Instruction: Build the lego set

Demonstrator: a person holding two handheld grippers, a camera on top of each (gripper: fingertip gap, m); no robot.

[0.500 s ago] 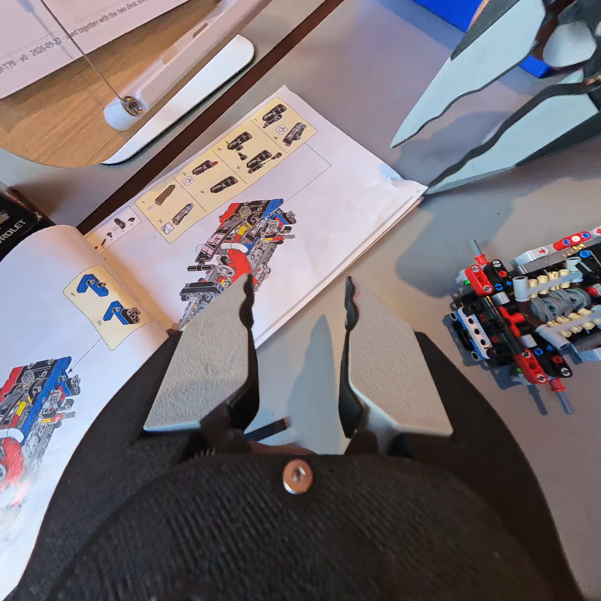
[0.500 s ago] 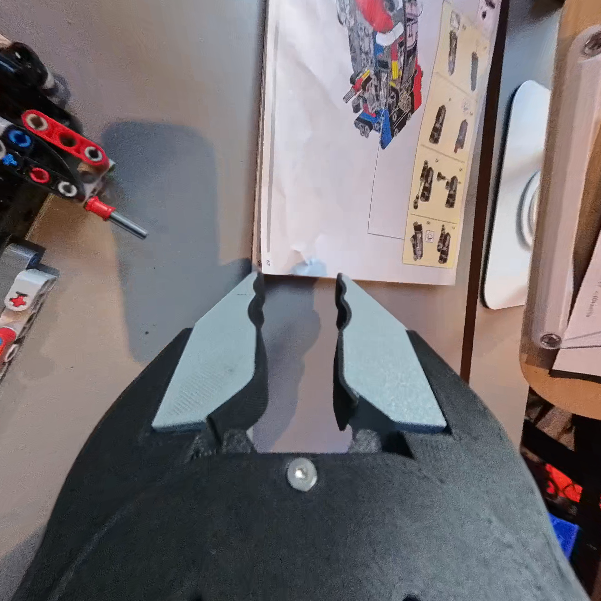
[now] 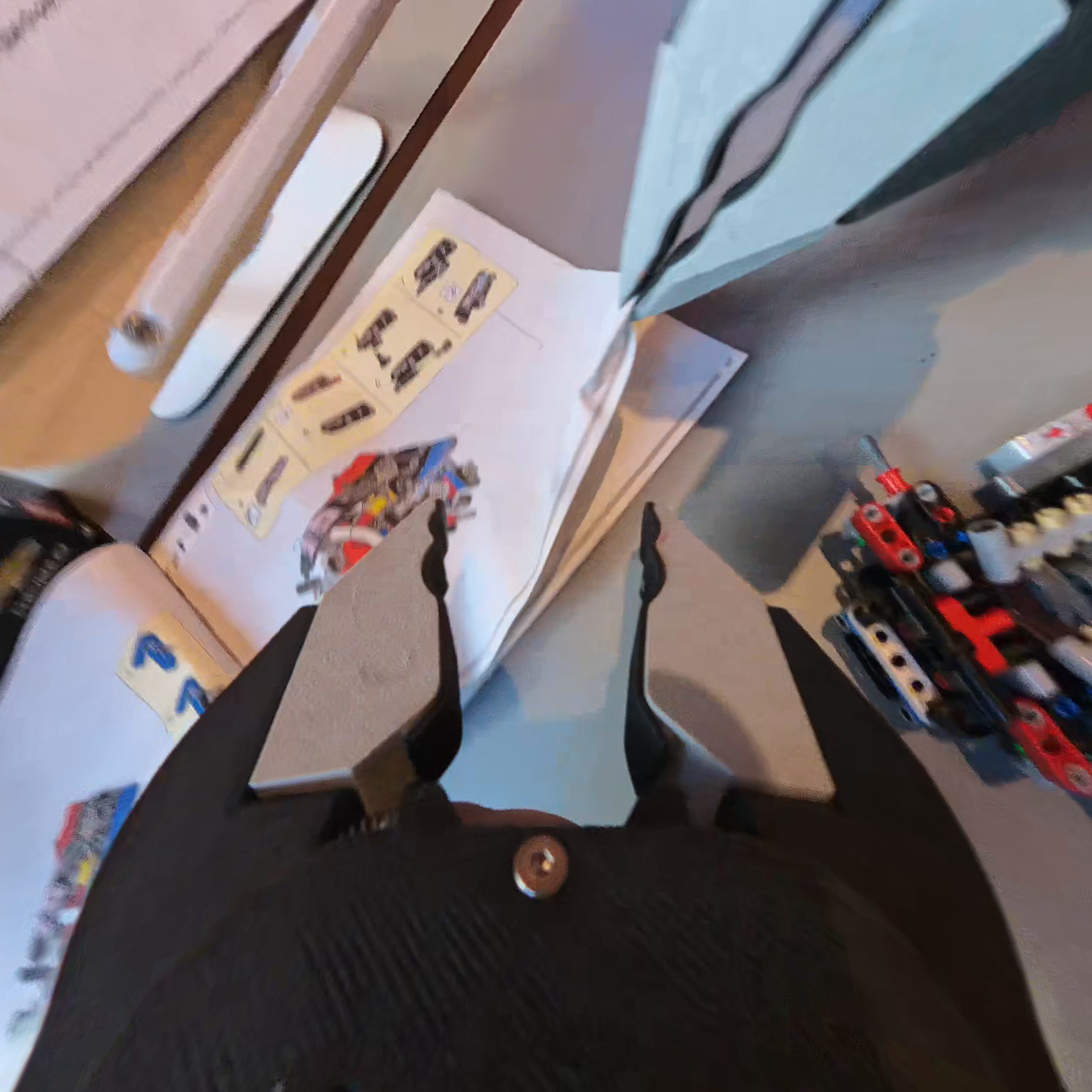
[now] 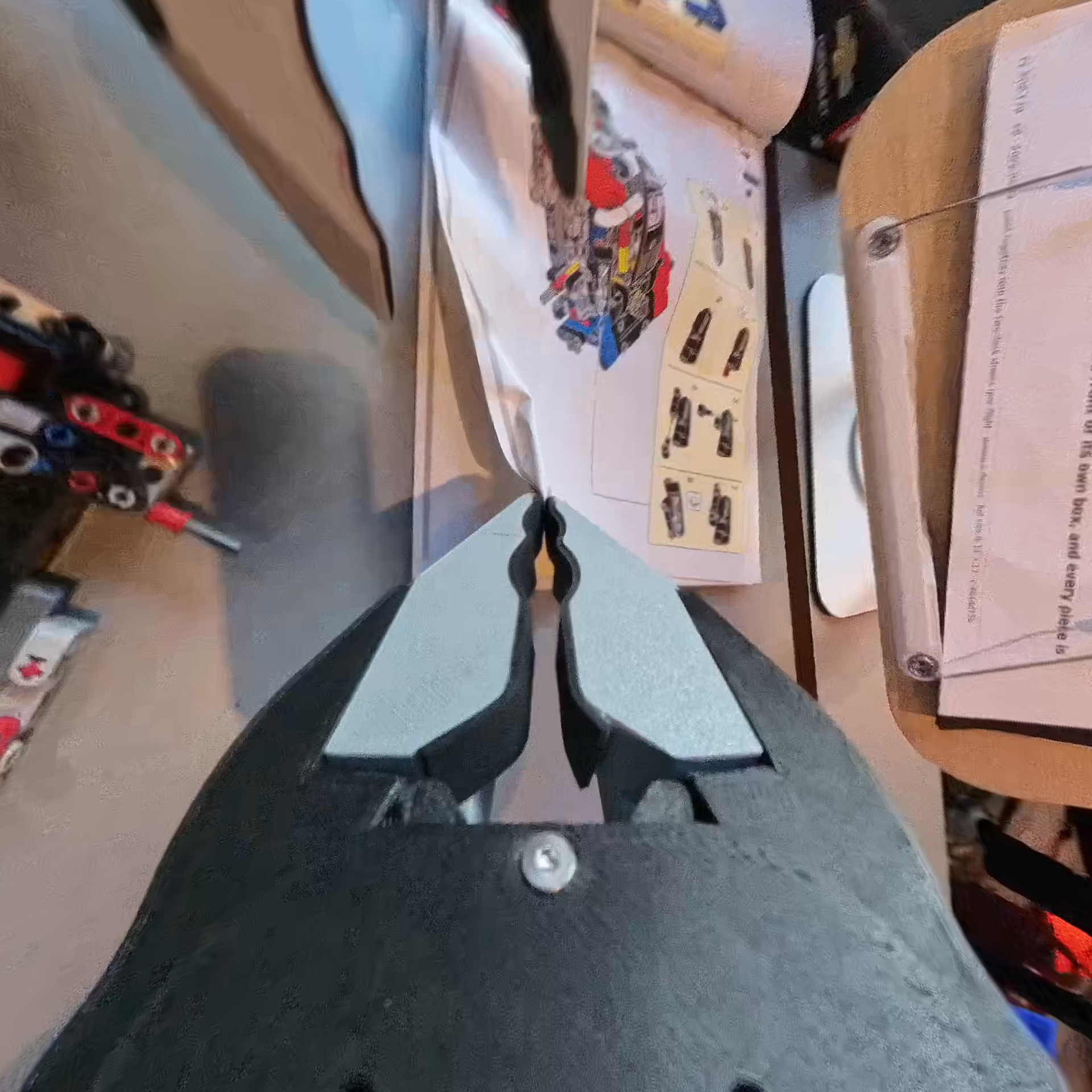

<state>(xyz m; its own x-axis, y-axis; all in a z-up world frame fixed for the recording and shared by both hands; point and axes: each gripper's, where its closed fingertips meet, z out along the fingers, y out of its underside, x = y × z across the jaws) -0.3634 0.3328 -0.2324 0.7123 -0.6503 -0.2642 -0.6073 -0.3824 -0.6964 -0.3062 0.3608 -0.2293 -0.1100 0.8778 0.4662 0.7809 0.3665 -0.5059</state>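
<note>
The open instruction booklet (image 3: 520, 413) lies on the grey table. My right gripper (image 4: 543, 505) is shut on the near corner of its top page (image 4: 520, 437), and that corner is lifted and curled off the pages beneath. In the left wrist view, the right gripper (image 3: 629, 301) comes in from the upper right, pinching the raised page corner (image 3: 608, 378). My left gripper (image 3: 543, 514) is open and empty, hovering over the booklet's lower edge; it shows blurred at the top of the right wrist view (image 4: 473, 248). The partly built black, red and grey lego model (image 3: 969, 603) stands to the right, also seen in the right wrist view (image 4: 88, 437).
A white stand base (image 3: 278, 248) and a wooden board (image 4: 922, 295) holding printed sheets (image 4: 1034, 354) lie beyond a dark gap (image 3: 354, 236) between tables. A black box (image 3: 35, 555) sits by the booklet's far page. Both views are motion-blurred.
My right gripper has moved forward to the booklet, shut on the page corner and raised it. My left gripper has shifted over the booklet and stays open.
</note>
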